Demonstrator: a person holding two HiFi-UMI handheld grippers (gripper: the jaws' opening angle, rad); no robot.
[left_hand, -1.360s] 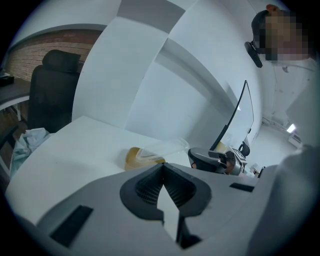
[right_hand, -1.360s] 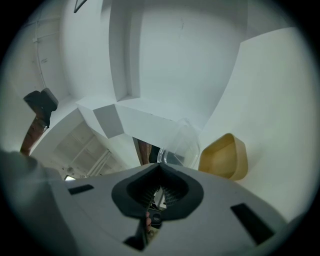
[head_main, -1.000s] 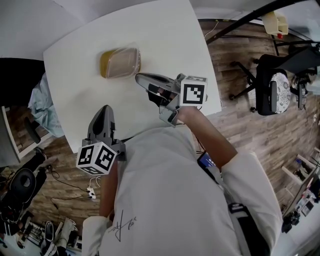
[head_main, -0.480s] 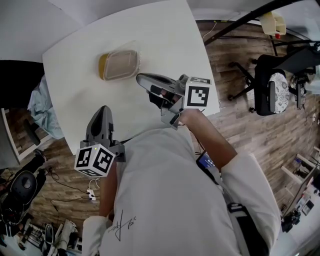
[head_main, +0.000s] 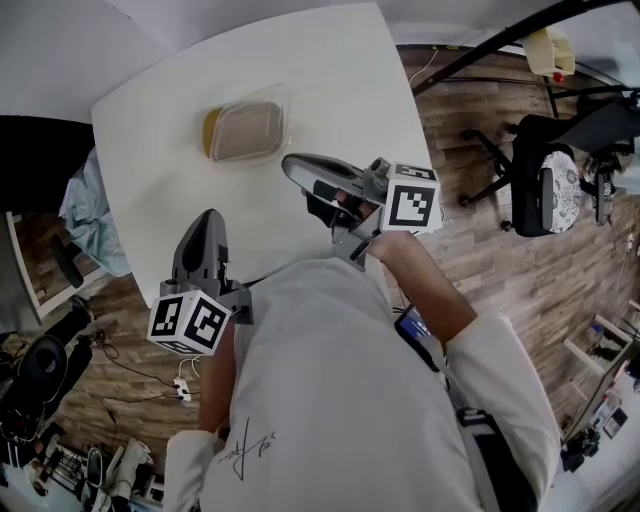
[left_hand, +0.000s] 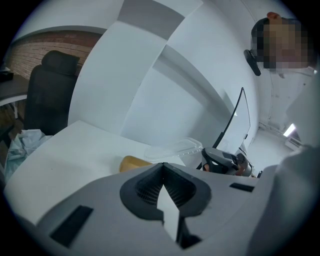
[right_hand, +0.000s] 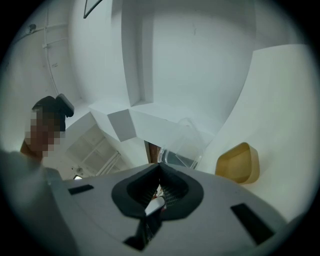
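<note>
A shallow yellow container (head_main: 245, 133) with a clear plastic lid lies on the white table (head_main: 330, 70), toward its far left. My right gripper (head_main: 288, 163) hangs just right of and nearer than the container, jaws shut and empty, apart from it. My left gripper (head_main: 207, 214) hovers over the table's near edge, also shut on nothing. In the left gripper view the yellow container (left_hand: 134, 162) and its clear lid (left_hand: 175, 148) show past my left gripper (left_hand: 162, 165), with the right gripper (left_hand: 222, 161) beside them. In the right gripper view the container (right_hand: 239, 163) sits right of my right gripper (right_hand: 159, 165).
A black office chair (head_main: 545, 170) stands on the wood floor right of the table. Another dark chair (left_hand: 47, 90) and crumpled cloth (head_main: 85, 215) lie off the table's left side. A thin dark monitor edge (left_hand: 240, 120) rises beyond the table.
My right gripper has drifted a little to the right, slightly away from the container. The left gripper has tilted up a little and otherwise kept its place. Both stayed shut.
</note>
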